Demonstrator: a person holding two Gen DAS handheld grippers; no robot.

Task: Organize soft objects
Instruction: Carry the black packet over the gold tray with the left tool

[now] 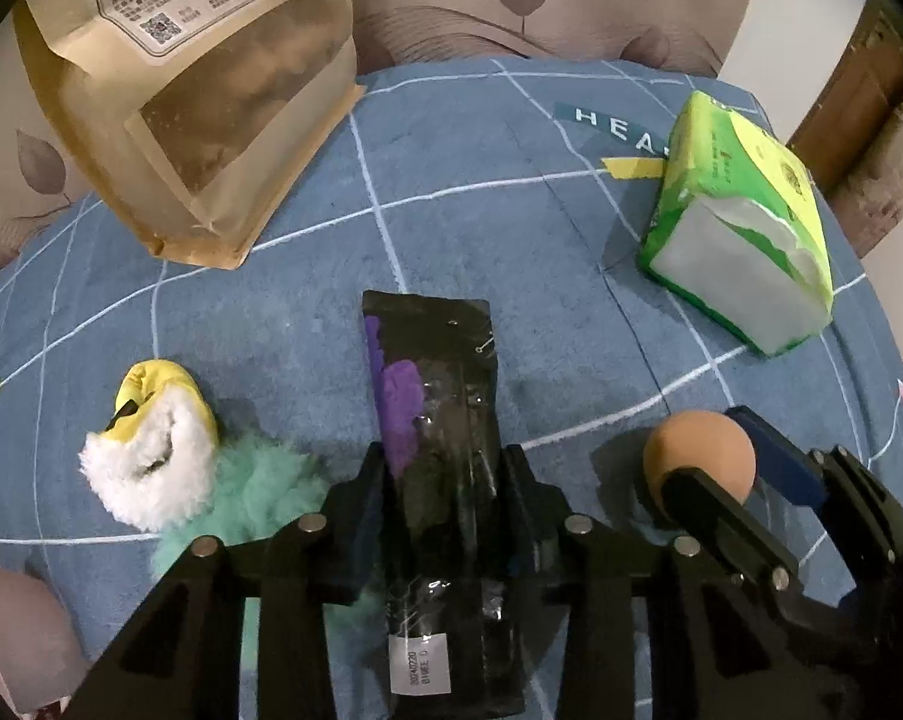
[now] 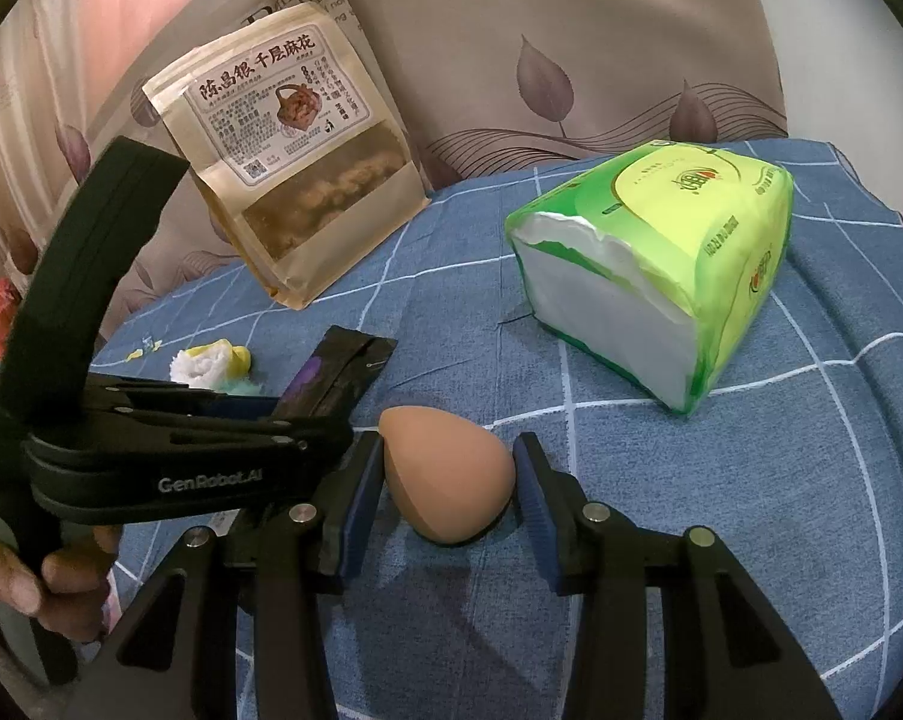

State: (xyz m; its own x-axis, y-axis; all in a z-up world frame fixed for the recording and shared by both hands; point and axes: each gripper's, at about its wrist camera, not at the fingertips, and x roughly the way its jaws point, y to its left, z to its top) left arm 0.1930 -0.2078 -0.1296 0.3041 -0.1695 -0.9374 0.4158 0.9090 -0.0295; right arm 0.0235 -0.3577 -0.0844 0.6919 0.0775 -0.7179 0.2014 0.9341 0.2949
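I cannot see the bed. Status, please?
Left tool closed on black foil packet. Right tool grips tan egg-shaped sponge. Nothing blocking.

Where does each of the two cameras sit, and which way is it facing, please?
Left wrist: on the left claw, looking steeply down at the black packet between its fingers; the right claw shows at right.
Right wrist: on the right claw, looking forward and down at the tan sponge between its fingers; the left claw and a hand show at left.
Shared: sponge, packet, tissue pack, snack bag, blue cloth.
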